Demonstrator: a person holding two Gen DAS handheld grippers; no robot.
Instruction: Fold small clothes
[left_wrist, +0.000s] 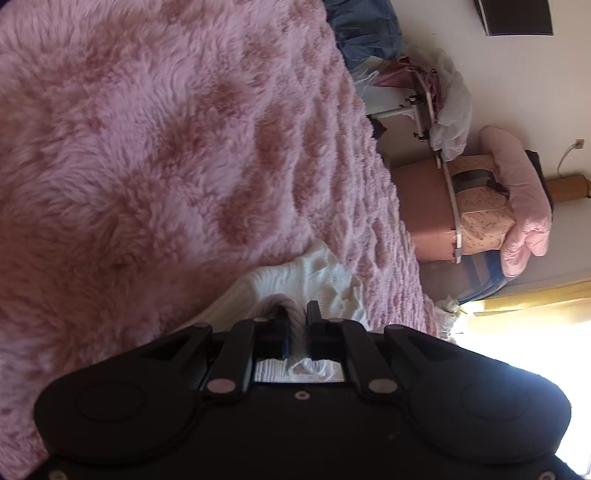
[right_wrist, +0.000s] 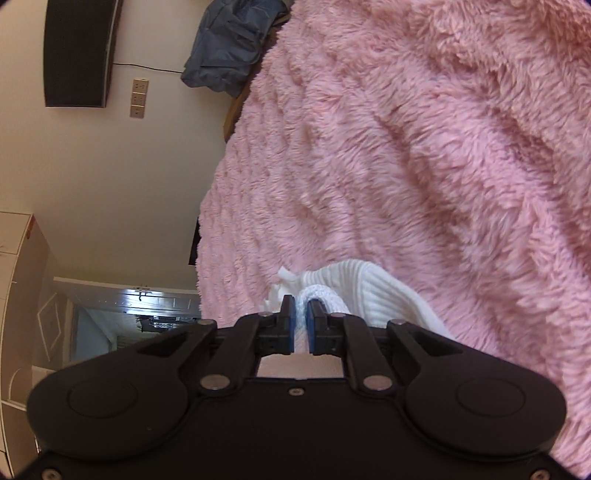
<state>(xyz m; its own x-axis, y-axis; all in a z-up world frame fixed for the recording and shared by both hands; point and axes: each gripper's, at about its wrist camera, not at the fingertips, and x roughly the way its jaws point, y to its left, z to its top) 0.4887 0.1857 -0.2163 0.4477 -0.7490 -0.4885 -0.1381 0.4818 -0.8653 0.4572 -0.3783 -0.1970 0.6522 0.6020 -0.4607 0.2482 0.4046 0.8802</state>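
A small white ribbed knit garment (left_wrist: 295, 280) lies on a fluffy pink blanket (left_wrist: 147, 147). My left gripper (left_wrist: 297, 314) is shut on a fold of its edge, with white cloth bunched between and below the fingers. In the right wrist view the same white garment (right_wrist: 369, 291) shows, and my right gripper (right_wrist: 302, 306) is shut on a rolled white edge of it, just above the pink blanket (right_wrist: 406, 147). Most of the garment is hidden behind both gripper bodies.
The blanket covers a bed. A blue cloth (right_wrist: 225, 44) lies at its far end. Beside the bed stand a pink chest with bags and a pink padded item (left_wrist: 517, 206), and a bright window (left_wrist: 524, 354). A dark screen (right_wrist: 77, 51) hangs on the wall.
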